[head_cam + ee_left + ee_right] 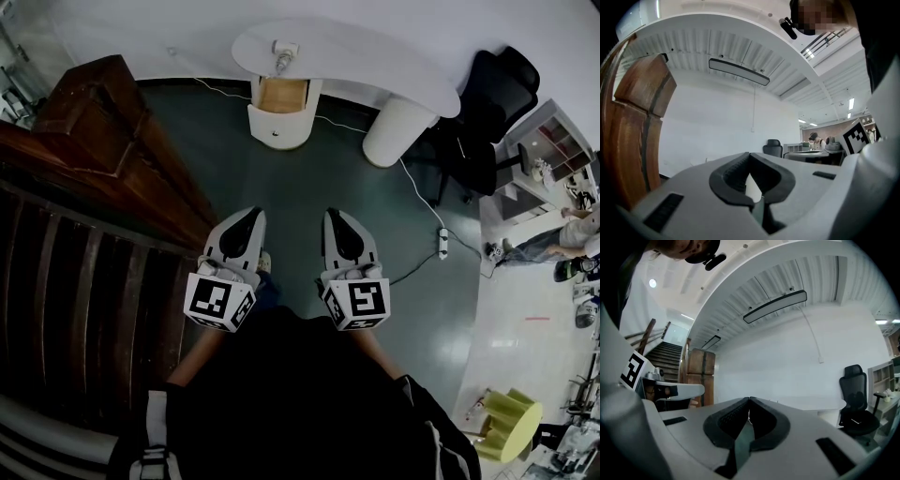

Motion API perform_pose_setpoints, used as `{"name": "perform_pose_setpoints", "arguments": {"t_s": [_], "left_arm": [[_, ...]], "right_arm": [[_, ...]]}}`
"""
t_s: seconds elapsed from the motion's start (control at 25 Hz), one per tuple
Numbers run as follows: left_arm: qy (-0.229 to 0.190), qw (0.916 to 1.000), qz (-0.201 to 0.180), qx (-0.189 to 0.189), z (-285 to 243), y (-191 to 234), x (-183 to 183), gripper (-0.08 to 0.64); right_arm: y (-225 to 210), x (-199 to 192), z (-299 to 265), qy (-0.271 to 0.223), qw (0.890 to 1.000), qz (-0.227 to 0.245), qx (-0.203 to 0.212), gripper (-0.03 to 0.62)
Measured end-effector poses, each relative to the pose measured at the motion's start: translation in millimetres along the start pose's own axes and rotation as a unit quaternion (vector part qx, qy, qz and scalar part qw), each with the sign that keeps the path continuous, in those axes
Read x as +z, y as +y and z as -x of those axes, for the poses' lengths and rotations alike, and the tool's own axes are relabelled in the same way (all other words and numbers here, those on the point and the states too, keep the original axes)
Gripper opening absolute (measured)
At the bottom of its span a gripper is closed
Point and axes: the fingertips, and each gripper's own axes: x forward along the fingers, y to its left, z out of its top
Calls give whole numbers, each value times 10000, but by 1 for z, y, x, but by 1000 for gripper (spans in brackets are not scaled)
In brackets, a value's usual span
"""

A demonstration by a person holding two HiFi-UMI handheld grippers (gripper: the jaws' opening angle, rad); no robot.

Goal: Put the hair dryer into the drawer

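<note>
A white hair dryer [282, 54] lies on the curved white desk [375, 56] at the far side of the room. Right below it, a drawer [281, 95] with a wooden inside stands pulled open from the desk's rounded pedestal. My left gripper [254, 216] and right gripper [334, 216] are held side by side over the dark floor, well short of the desk, both pointing toward it. Both are shut and hold nothing. The left gripper [750, 155] shows its dark pads meeting at the tips, as does the right gripper [749, 400].
A dark wooden staircase and banister [84, 187] fill the left side. A black office chair [495, 103] stands right of the desk, and a power strip [443, 242] with its cable lies on the floor. A seated person [562, 234] and a yellow stool [511, 424] are at the right.
</note>
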Motion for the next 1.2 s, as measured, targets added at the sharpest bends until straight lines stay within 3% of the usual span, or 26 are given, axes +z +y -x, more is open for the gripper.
{"name": "perform_pose_setpoints", "arguments": {"t_s": [0.56,0.96,1.2], "left_arm": [[220,9995,-122,-179,-108,116,-9,8],[381,9987,-20,-343,-163,165,-15,8],[269,9986,-17,-456,-185,180,-15,8]], "right_arm": [[-21,-13,-153,136,9997,-141,-172,23],[-40,-16,-222,124,9991,-219,-348,23],[-46,-17,-245,167,9987,-167,-441,23]]}}
